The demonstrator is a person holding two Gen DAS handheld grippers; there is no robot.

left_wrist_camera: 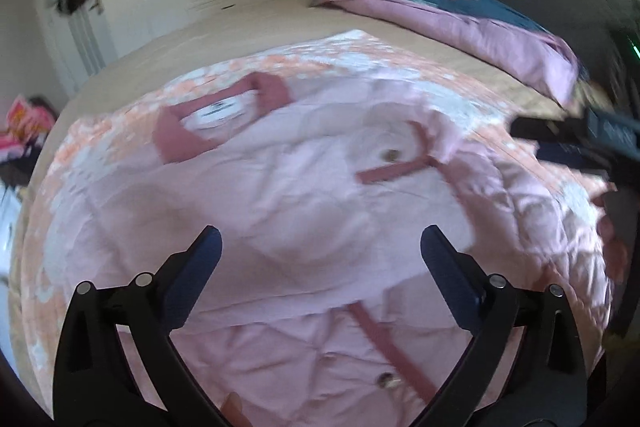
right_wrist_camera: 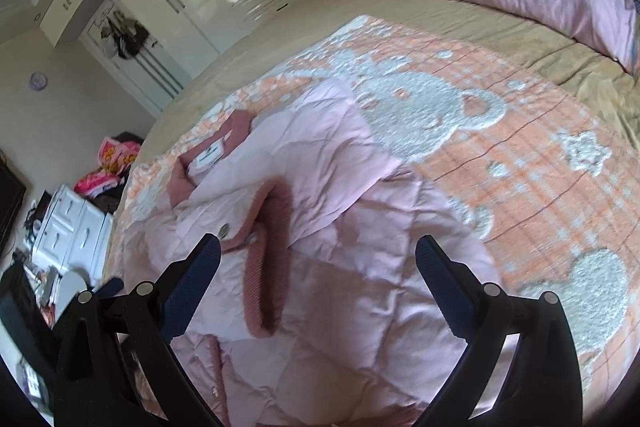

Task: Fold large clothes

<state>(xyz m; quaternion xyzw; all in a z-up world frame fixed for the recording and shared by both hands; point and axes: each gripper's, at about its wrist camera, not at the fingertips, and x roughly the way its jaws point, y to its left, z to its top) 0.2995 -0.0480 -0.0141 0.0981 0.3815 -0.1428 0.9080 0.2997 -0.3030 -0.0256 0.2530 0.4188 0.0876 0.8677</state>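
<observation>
Below both grippers' wide-apart jaws lies the pink jacket (left_wrist_camera: 304,195), ungripped.

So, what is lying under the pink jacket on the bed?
The pink jacket lies on an orange and white patterned blanket, spread over a tan bed sheet. The blanket's pattern directly beneath the jacket is covered.

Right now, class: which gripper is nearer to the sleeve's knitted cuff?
Right. The right gripper hangs directly over the knitted cuff, jaws open. The left gripper hovers open over the jacket's body, with the cuff away towards the right gripper's side.
</observation>
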